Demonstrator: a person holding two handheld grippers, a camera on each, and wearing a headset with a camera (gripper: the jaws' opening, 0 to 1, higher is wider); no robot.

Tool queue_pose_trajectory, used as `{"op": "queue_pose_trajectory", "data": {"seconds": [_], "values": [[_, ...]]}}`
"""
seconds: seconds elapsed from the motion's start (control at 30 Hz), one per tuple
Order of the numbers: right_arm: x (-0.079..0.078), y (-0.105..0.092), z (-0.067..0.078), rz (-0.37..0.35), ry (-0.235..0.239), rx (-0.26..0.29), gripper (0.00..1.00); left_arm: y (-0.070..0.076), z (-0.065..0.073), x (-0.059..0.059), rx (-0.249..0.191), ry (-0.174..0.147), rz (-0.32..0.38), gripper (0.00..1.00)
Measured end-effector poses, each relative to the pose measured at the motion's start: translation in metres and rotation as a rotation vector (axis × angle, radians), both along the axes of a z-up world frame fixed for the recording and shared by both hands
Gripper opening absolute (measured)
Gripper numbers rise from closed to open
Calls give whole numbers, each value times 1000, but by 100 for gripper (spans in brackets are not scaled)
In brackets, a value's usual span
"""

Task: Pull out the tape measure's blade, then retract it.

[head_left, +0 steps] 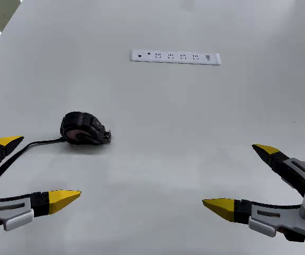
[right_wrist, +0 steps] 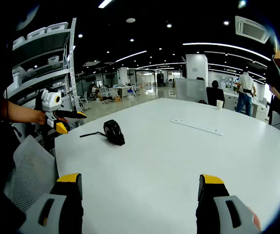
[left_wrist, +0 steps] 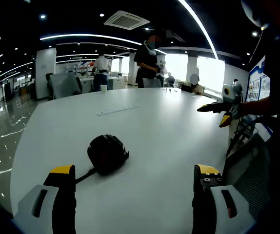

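- The left gripper (head_left: 51, 165) hangs just above the table (head_left: 195, 117) with its jaws wide apart – it holds nothing.
- The right gripper (head_left: 228, 173) is in the same state: jaws spread, nothing between them, low over the bare table top.
- The black strap (head_left: 19, 151) of the tape measure lies close in front of the left gripper and runs partly between its two jaws, as the head view shows it.
- The tape measure (head_left: 83, 128) itself lies on its side a little ahead of the left gripper, not touched by it. From the right gripper it is well apart, ahead and toward the left.
- No blade shows outside the case, so the pulling step seems not yet begun – the step in hand is the approach.
- The next move probably calls for the left gripper to close on the case and keep it steady, while the right gripper comes across to pinch the small hook (head_left: 108, 136), which points toward its side.
- Far beyond both grippers, a white power strip (head_left: 175, 57) lies flat on the table.
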State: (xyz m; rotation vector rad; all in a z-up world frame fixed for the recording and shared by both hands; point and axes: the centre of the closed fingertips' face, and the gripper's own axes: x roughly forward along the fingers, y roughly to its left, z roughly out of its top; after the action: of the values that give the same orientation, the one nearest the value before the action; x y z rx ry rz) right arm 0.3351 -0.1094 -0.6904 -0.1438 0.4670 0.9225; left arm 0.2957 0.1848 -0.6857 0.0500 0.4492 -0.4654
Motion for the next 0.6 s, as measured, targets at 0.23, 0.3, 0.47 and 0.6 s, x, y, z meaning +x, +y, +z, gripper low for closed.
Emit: {"op": "queue_pose_trajectory", "data": {"seconds": [0.23, 0.3, 0.47, 0.6], "values": [[-2, 2, -1, 6, 9, 0, 99, 0, 0, 1, -7, 2, 0, 99], [-1, 3, 1, 4, -1, 8, 99, 0, 0, 0, -6, 1, -1, 99], [-1, 2, 3, 0, -13, 9, 99, 2, 0, 1, -7, 0, 2, 99], [0, 0, 2, -3, -12, 3, 99, 2, -1, 1, -5, 0, 1, 99]]}}
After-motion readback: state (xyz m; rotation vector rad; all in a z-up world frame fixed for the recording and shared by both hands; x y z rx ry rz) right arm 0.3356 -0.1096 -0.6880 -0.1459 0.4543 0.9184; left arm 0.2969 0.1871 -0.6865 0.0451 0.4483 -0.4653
